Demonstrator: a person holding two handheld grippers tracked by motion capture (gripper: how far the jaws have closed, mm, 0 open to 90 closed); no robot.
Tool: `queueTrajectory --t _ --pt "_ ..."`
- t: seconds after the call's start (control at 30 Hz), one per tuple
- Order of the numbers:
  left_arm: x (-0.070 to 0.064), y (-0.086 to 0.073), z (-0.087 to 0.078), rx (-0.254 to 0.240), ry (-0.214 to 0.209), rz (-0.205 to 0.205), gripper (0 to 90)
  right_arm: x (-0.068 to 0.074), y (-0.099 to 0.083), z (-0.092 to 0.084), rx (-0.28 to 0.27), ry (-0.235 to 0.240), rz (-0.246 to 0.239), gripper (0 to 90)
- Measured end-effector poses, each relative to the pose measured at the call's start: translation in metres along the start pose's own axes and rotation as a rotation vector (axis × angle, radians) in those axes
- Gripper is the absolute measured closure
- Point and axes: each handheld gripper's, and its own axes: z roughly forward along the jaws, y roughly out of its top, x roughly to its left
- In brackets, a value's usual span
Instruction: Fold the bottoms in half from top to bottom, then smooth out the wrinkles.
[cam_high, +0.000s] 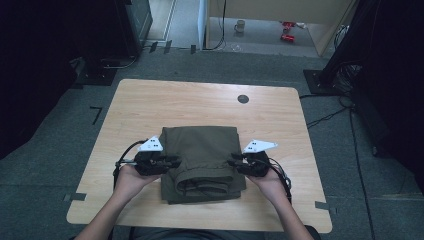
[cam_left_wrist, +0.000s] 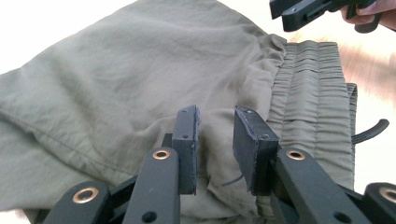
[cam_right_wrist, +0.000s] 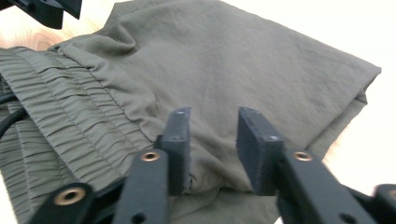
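- The left tongs (cam_high: 172, 161) sit at the left edge of the folded olive trousers (cam_high: 202, 150), jaws parted, cloth between them but not pinched.
- The trousers lie mid-counter (cam_high: 150, 100), just in front of the person, folded into a soft stack with the gathered waistband (cam_left_wrist: 308, 93) and a dark drawstring (cam_left_wrist: 371, 129) near the front.
- Judged light, limp and a little slick, the stack will sag unless every layer is pinched at its side edges.
- The right tongs (cam_high: 235, 162) stand likewise spread at the right edge, gripping nothing.
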Motion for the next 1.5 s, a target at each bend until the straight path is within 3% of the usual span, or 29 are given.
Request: queueTrajectory --t 0.23,0.43,0.57,0.77,0.93,1.0,1.07,1.2,1.33,1.5 --pt "-0.002 0.002 0.004 -0.019 0.022 -0.007 54.9 0.005 0.003 0.008 -0.041 -0.001 0.001 53.1" --pt "-0.012 0.002 0.009 -0.02 0.021 0.012 51.0 0.019 0.006 0.017 -0.02 0.018 -0.019 56.3" --pt "-0.019 0.005 0.01 -0.027 -0.017 0.015 62.2 0.029 0.008 0.021 -0.004 0.032 -0.029 61.7" --pt "-0.036 0.001 0.019 0.009 -0.041 0.033 72.4 0.047 0.009 0.029 0.004 0.066 -0.038 68.1" --pt "-0.048 -0.008 0.023 0.064 -0.072 0.045 73.3 0.067 0.004 0.036 0.035 0.094 -0.085 69.1" --pt "-0.05 -0.016 0.027 0.102 -0.083 0.053 70.6 0.071 0.0 0.039 0.054 0.088 -0.115 66.3" --pt "-0.052 -0.025 0.031 0.107 -0.079 0.071 66.7 0.072 -0.005 0.042 0.075 0.085 -0.131 62.6" --pt "-0.049 -0.028 0.037 0.111 -0.052 0.097 72.0 0.073 -0.01 0.046 0.091 0.073 -0.152 60.9" --pt "-0.04 -0.026 0.04 0.096 -0.069 0.06 78.8 0.073 -0.011 0.051 0.087 0.022 -0.194 60.9" --pt "-0.031 -0.021 0.047 0.075 -0.021 0.07 78.4 0.061 -0.009 0.058 0.054 -0.005 -0.163 61.0"
